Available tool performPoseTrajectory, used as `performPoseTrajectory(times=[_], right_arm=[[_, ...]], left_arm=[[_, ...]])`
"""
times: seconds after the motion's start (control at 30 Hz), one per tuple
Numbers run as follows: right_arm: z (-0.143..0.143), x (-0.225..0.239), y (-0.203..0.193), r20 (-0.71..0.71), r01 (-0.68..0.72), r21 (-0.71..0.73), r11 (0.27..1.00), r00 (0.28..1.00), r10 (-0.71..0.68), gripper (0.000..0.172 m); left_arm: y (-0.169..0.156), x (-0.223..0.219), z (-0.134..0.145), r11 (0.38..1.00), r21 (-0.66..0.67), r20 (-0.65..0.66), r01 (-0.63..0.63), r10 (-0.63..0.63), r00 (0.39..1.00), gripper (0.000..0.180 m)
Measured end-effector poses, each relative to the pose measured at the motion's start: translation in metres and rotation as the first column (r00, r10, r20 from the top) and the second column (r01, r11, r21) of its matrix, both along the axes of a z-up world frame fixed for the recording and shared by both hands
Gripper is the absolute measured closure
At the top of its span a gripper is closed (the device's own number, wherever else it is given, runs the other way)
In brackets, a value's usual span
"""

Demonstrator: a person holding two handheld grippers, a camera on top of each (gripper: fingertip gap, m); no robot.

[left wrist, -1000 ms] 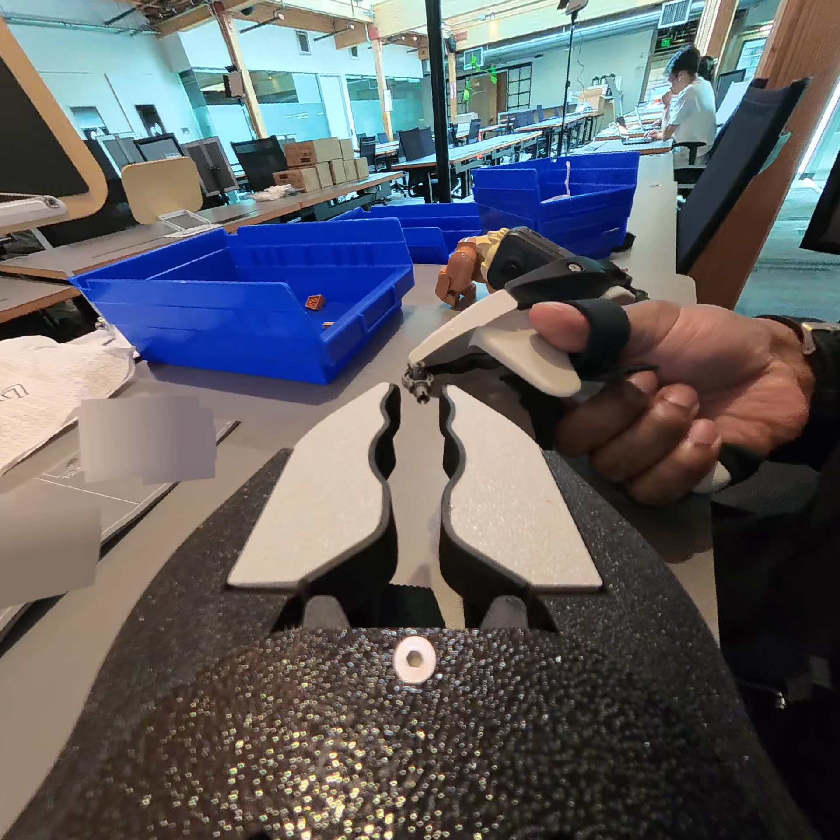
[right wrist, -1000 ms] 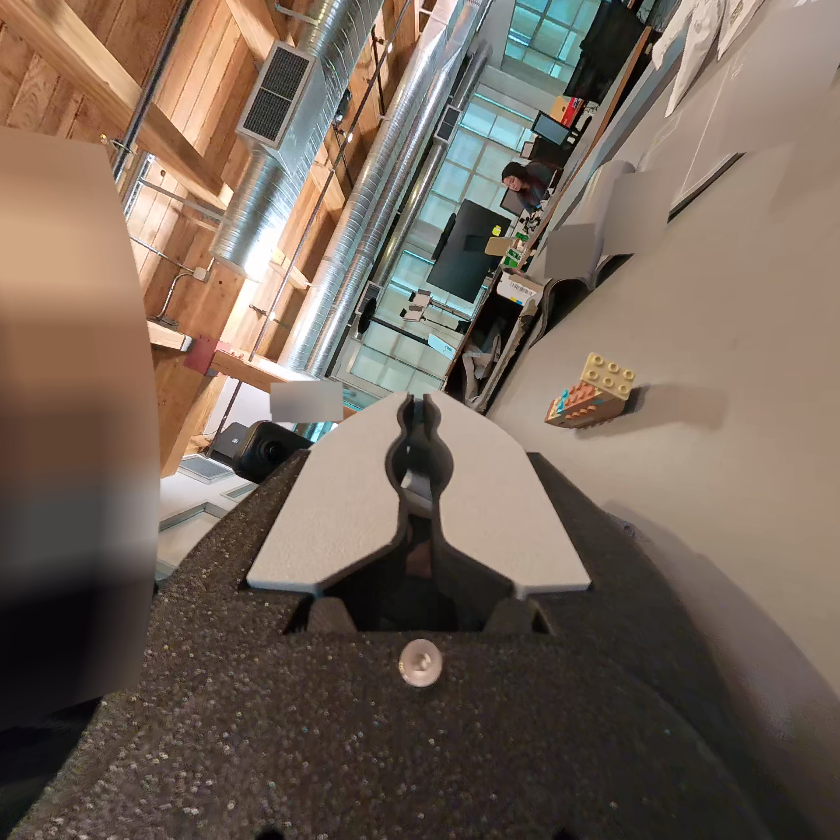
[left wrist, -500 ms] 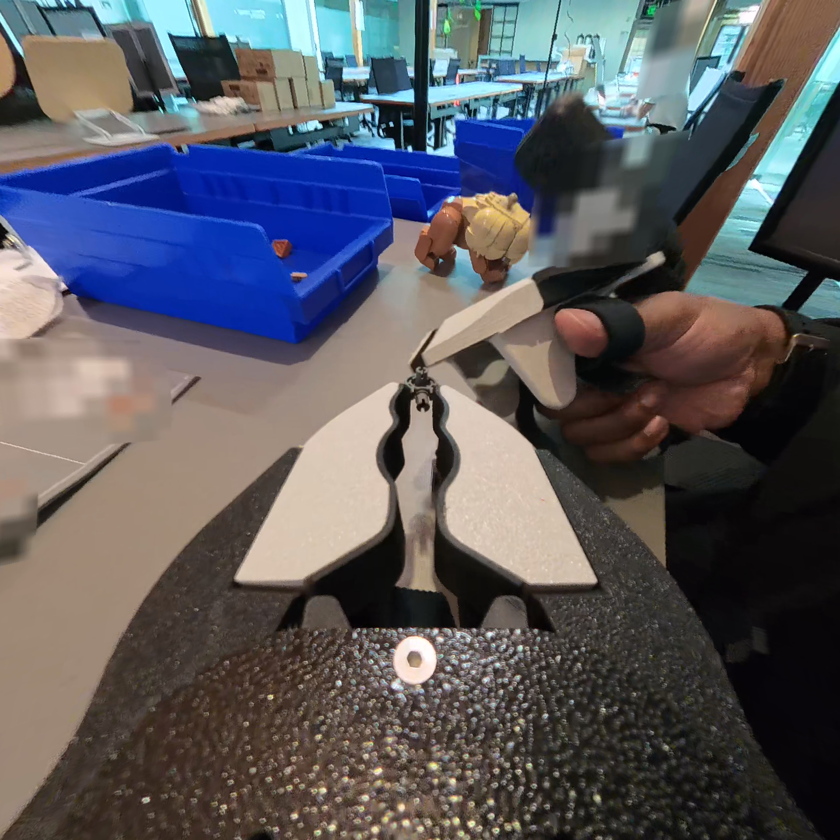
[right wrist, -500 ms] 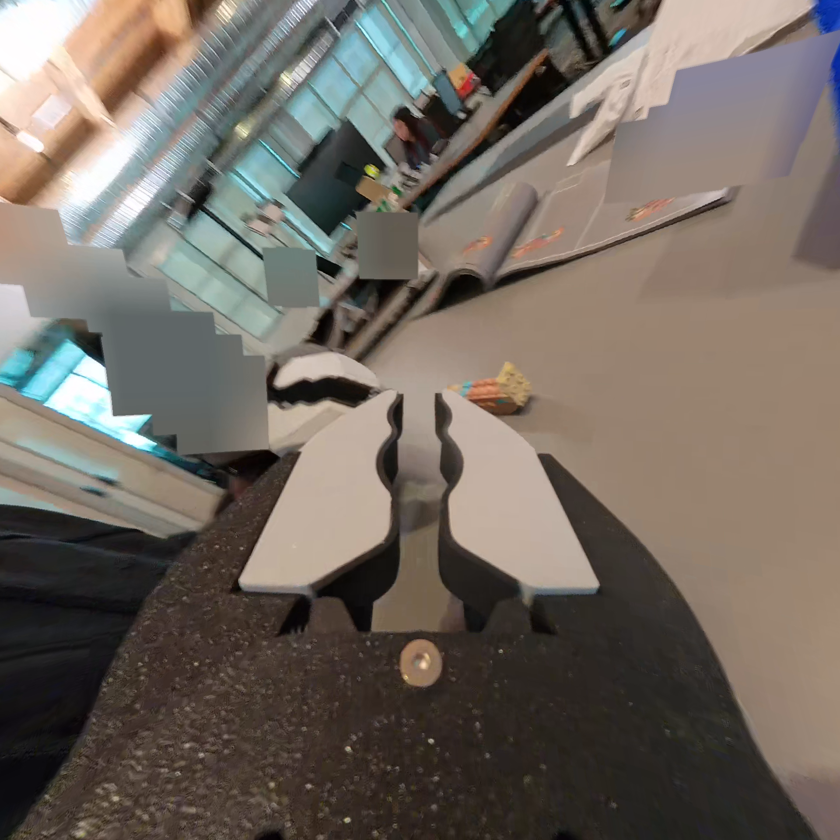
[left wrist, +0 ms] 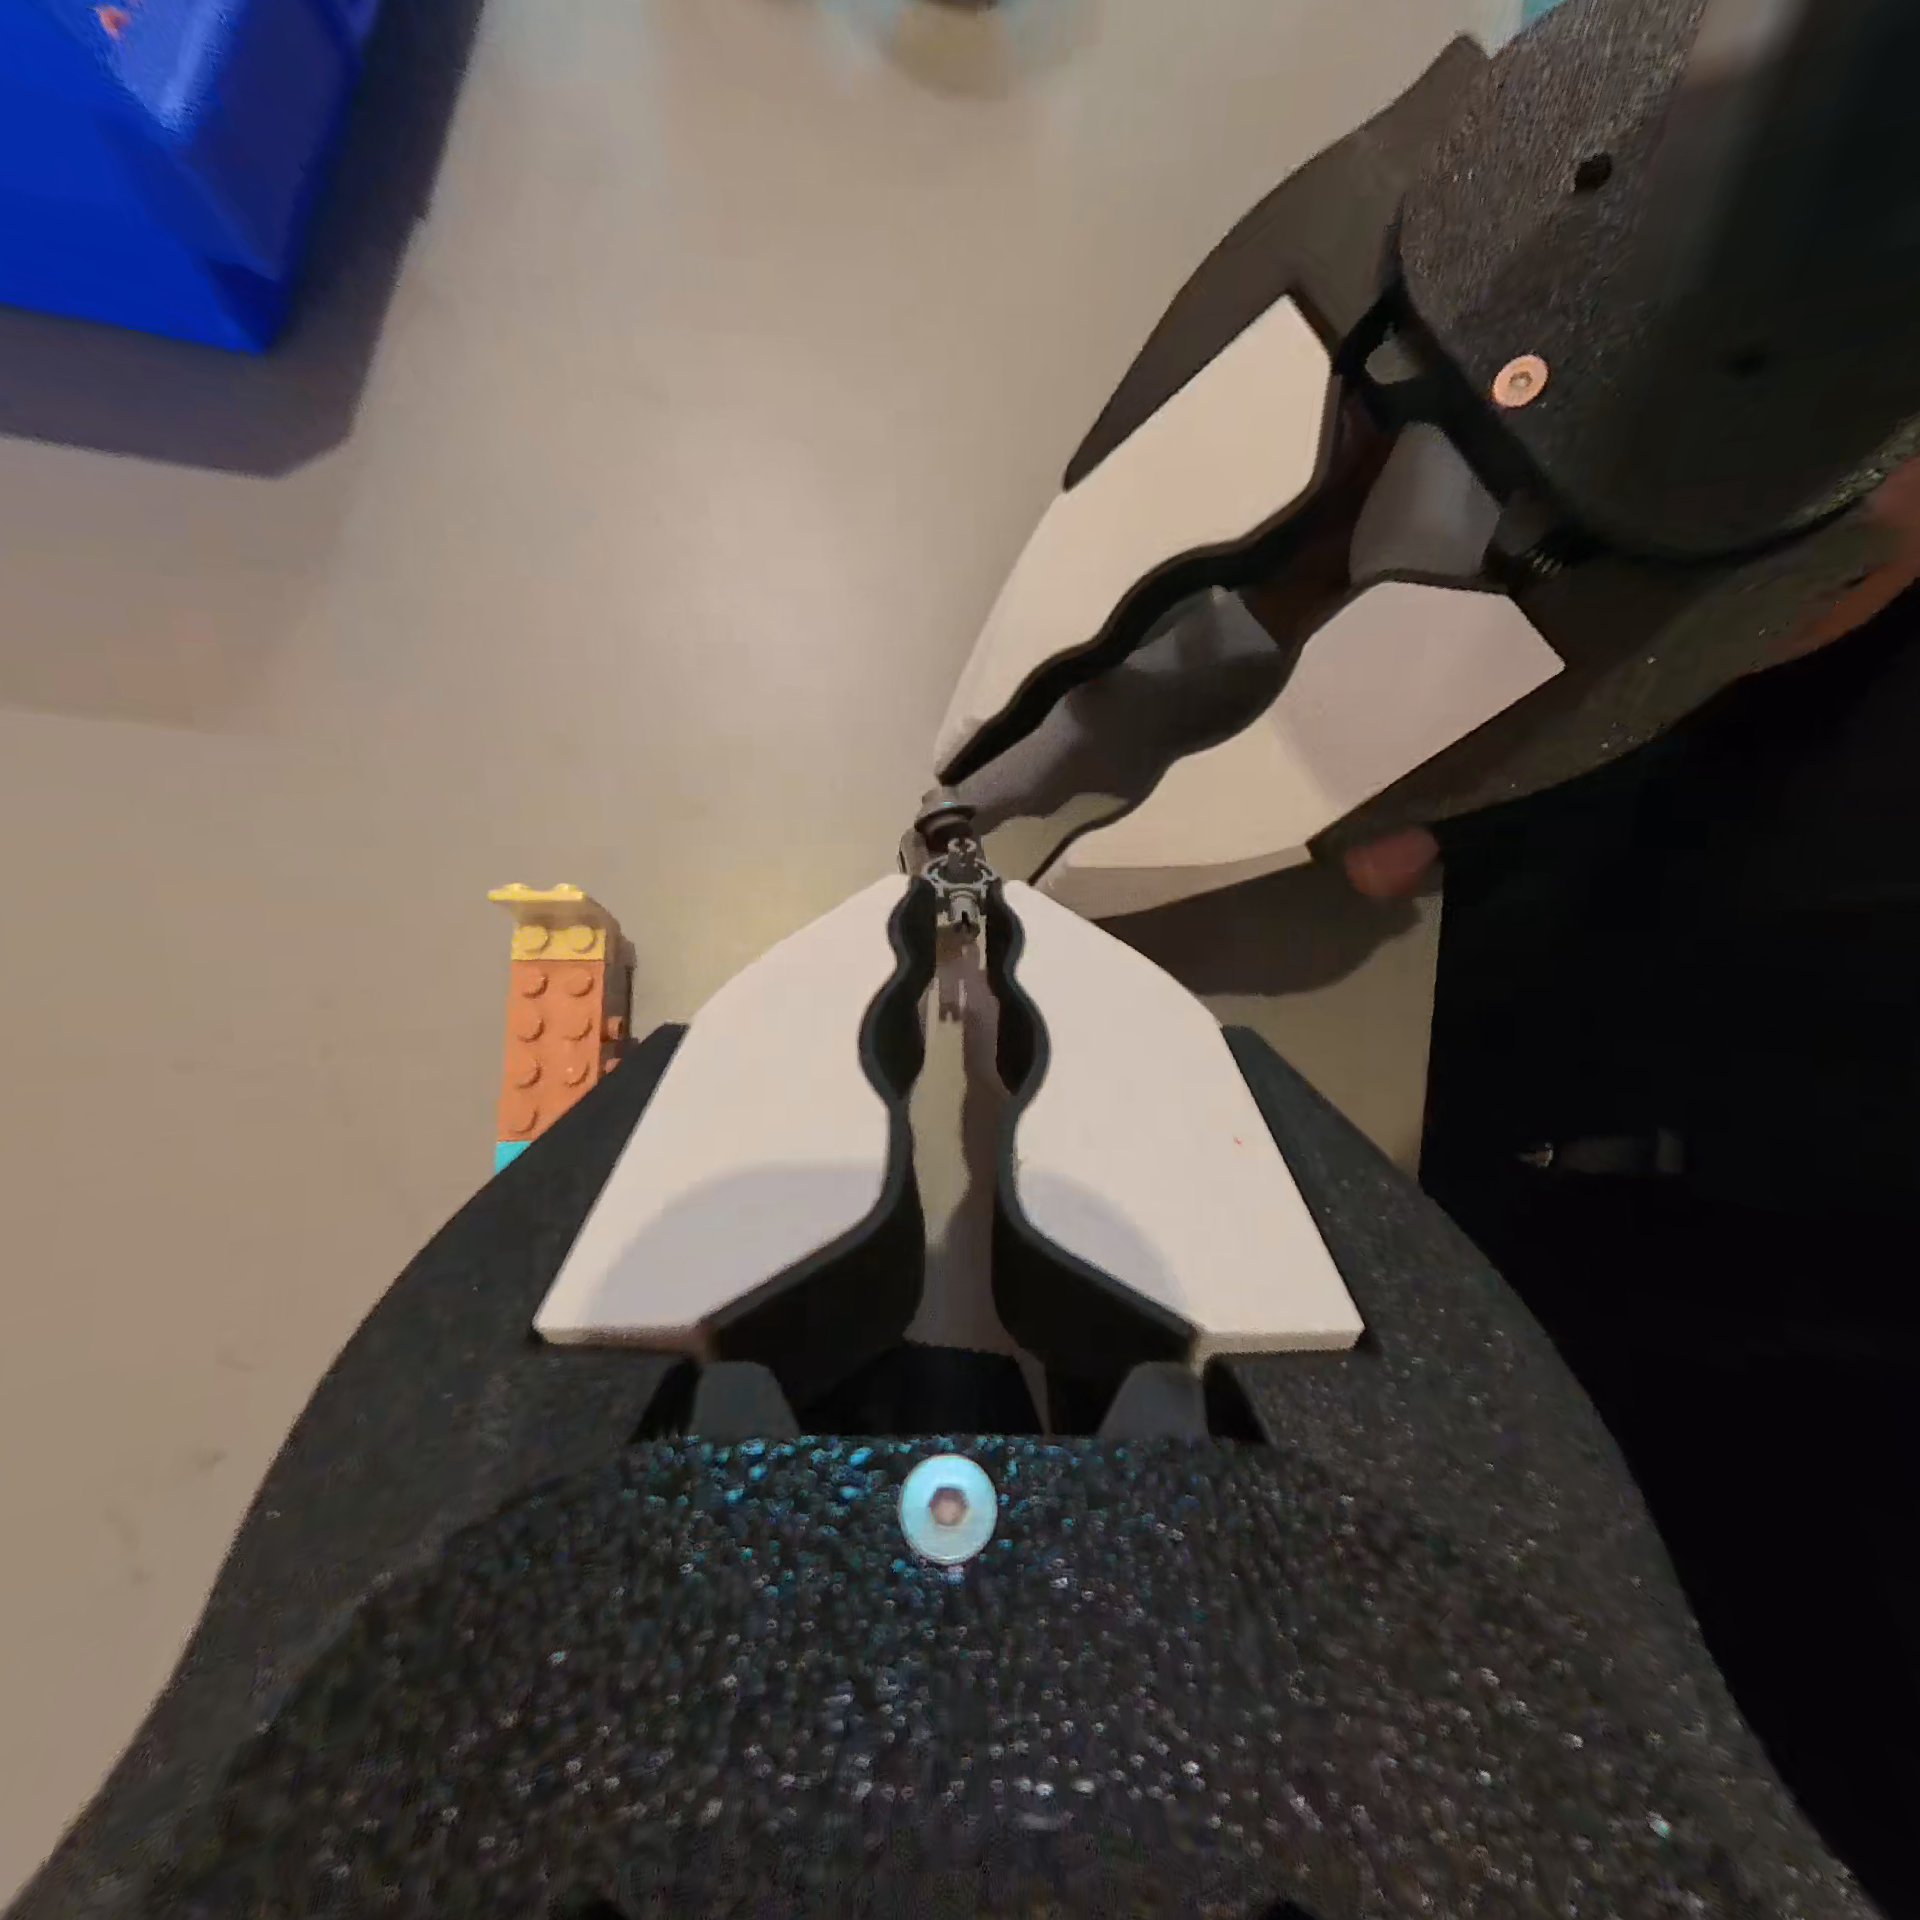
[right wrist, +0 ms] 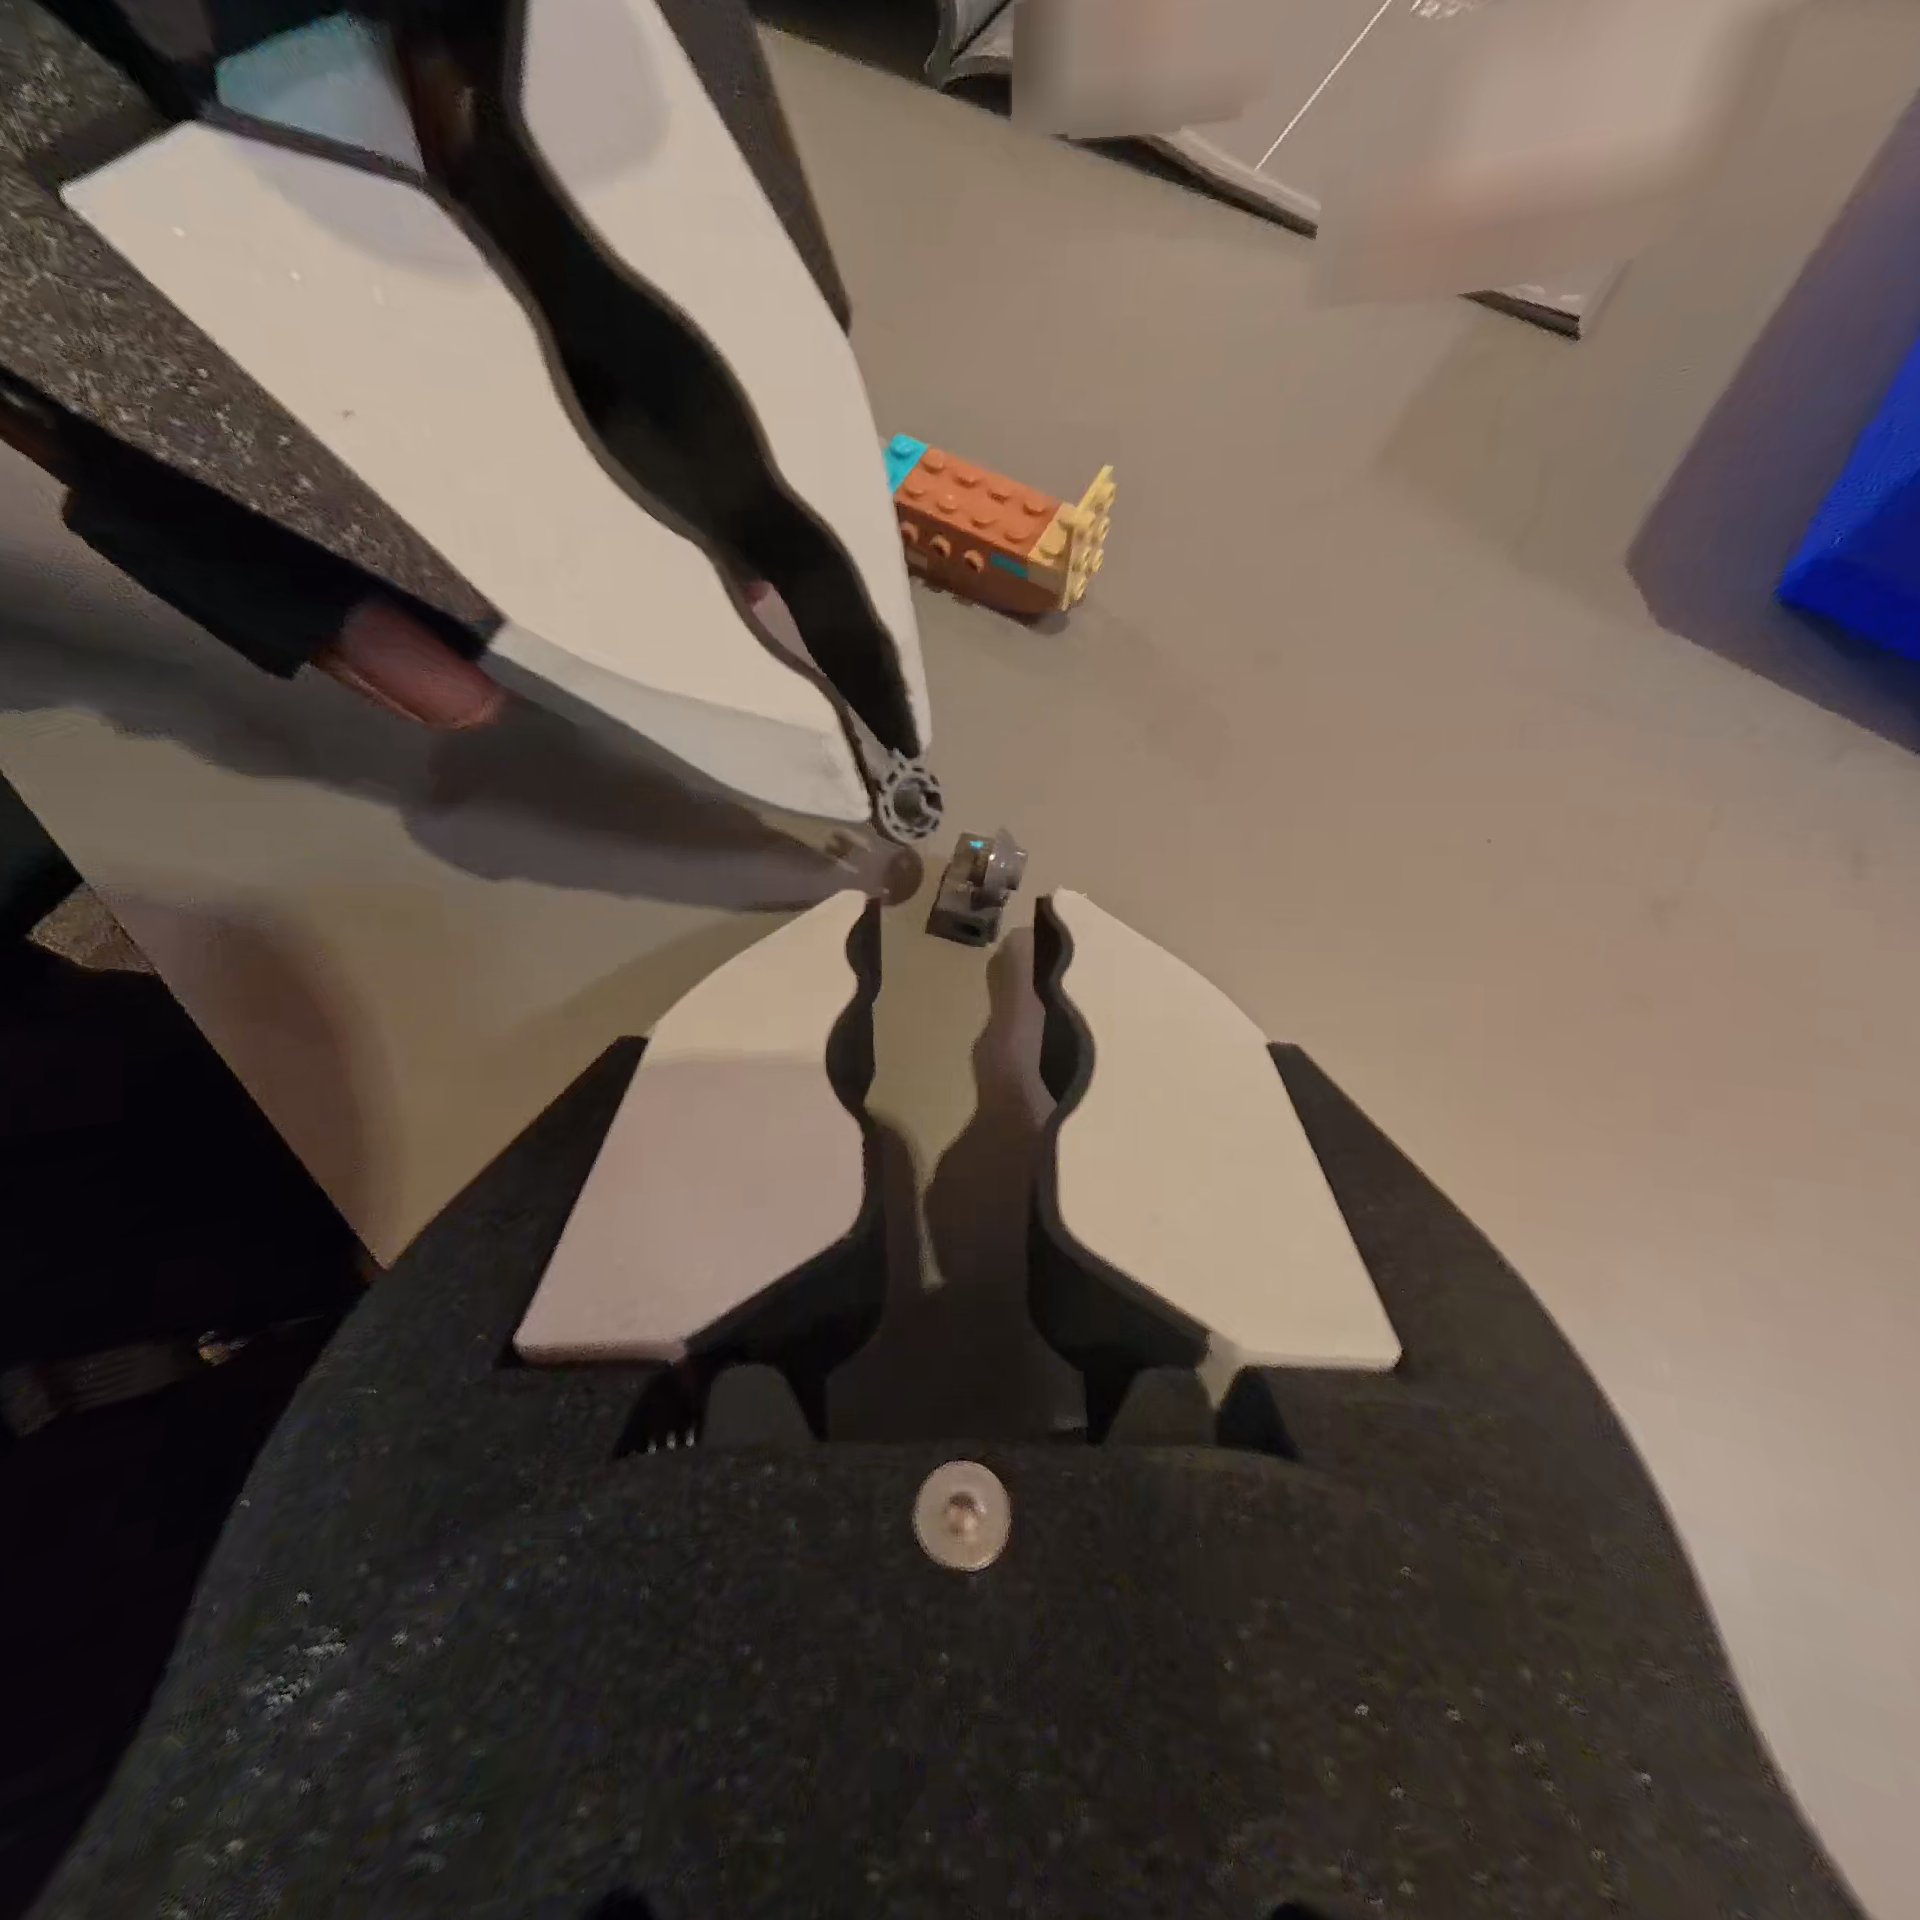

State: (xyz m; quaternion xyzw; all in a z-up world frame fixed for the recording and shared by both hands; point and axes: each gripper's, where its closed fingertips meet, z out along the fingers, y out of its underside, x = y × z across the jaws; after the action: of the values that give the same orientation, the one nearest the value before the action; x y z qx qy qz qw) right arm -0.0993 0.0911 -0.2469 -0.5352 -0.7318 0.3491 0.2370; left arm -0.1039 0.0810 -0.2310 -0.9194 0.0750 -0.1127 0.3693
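Observation:
My left gripper [left wrist: 956, 899] is shut on a small dark grey round toothed piece [left wrist: 956, 883] at its fingertips. The right wrist view shows the same piece [right wrist: 909, 800] pinched in the left gripper [right wrist: 894, 774], which comes in from the upper left. My right gripper [right wrist: 958, 909] is open. A small grey block [right wrist: 977, 883] sits just ahead, between its spread fingertips, and neither pad touches it. In the left wrist view this block [left wrist: 940, 816] lies right against the round piece; I cannot tell whether they are joined. The right gripper [left wrist: 992, 826] faces the left one tip to tip.
A brown, tan and teal brick assembly [left wrist: 551, 1029] lies on the grey table [left wrist: 623, 520], and also shows in the right wrist view [right wrist: 987, 520]. A blue bin [left wrist: 156, 156] stands at the far left, seen at right in the other view [right wrist: 1860, 540]. An open booklet [right wrist: 1226, 177] lies beyond. Only a small space, under 4 cm, lies between the two pairs of fingers.
The right gripper held the small piece out; the left gripper shut on it, then the right gripper opened. Both views have swung down towards the table.

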Motion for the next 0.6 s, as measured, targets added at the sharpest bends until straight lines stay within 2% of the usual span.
performPoseTrajectory(times=[0.17,0.6], right_arm=[[-0.001,-0.005,-0.002,-0.011,-0.030,0.037,0.999,0.999,0.030,0.139],[0.000,-0.010,-0.010,-0.087,-0.098,0.223,0.970,0.989,0.120,0.150]], left_arm=[[0.001,-0.001,-0.007,0.997,-0.069,-0.011,0.020,-0.021,1.000,0.171],[-0.003,-0.001,-0.015,0.993,-0.114,0.020,0.011,-0.008,1.000,0.171]])
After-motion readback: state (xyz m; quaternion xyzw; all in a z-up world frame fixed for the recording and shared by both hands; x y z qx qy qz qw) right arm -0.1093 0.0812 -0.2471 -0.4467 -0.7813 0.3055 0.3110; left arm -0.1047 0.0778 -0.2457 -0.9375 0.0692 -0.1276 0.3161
